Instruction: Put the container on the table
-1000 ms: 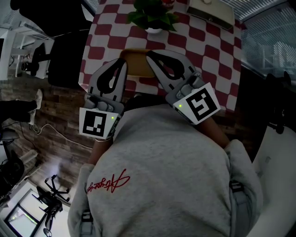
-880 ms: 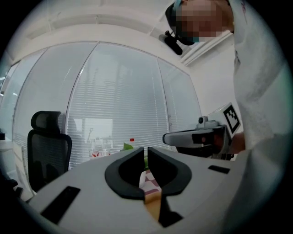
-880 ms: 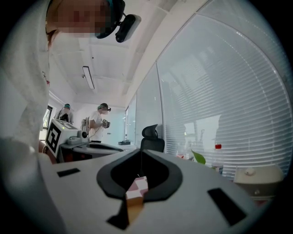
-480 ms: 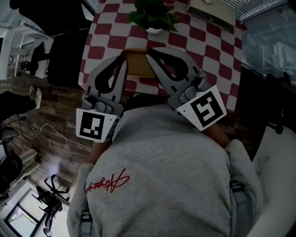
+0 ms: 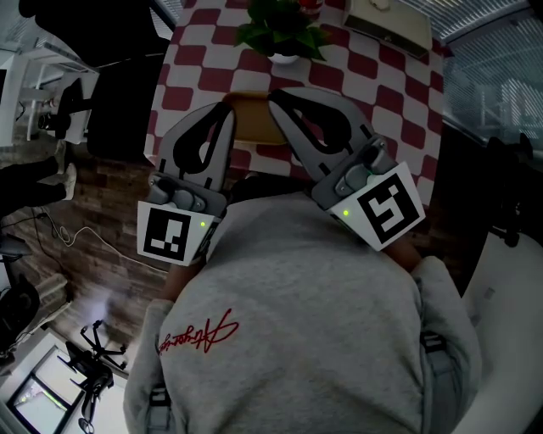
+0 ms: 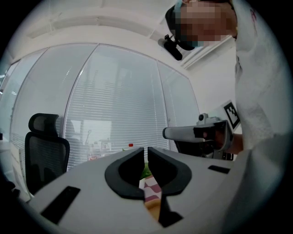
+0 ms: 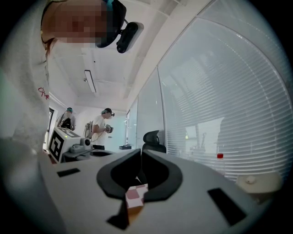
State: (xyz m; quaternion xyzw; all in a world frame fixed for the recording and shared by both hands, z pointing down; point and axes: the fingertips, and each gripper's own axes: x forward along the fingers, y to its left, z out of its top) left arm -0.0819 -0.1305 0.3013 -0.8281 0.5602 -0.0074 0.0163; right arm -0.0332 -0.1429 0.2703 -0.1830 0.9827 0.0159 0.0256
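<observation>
While both grippers are held level close to the person's grey sweatshirt (image 5: 314, 322), they point at a table covered with a red-and-white checked cloth (image 5: 386, 89). The left gripper (image 5: 226, 108) has its dark jaws pressed together with nothing between them, as its own view shows. The right gripper (image 5: 273, 95) is likewise closed and empty, its pads meeting along a thin line. A tan container (image 5: 251, 119) sits on the checked cloth near the table's near edge. In the head view it shows between the tips of the two grippers, partly covered by them. In each gripper view a tan patch shows low down beneath the closed jaws, with checked cloth behind it, and neither gripper holds it. Farther back on the table stands a green potted plant (image 5: 280, 32), and a pale box (image 5: 386, 21) lies toward the far right corner. A black office chair (image 5: 114, 110) stands by the table's left side on the wooden floor (image 5: 102, 246). Beyond the table, the gripper views show glass walls with white blinds (image 6: 119, 105), and two people (image 7: 101, 128) stand far off in the right gripper view.
</observation>
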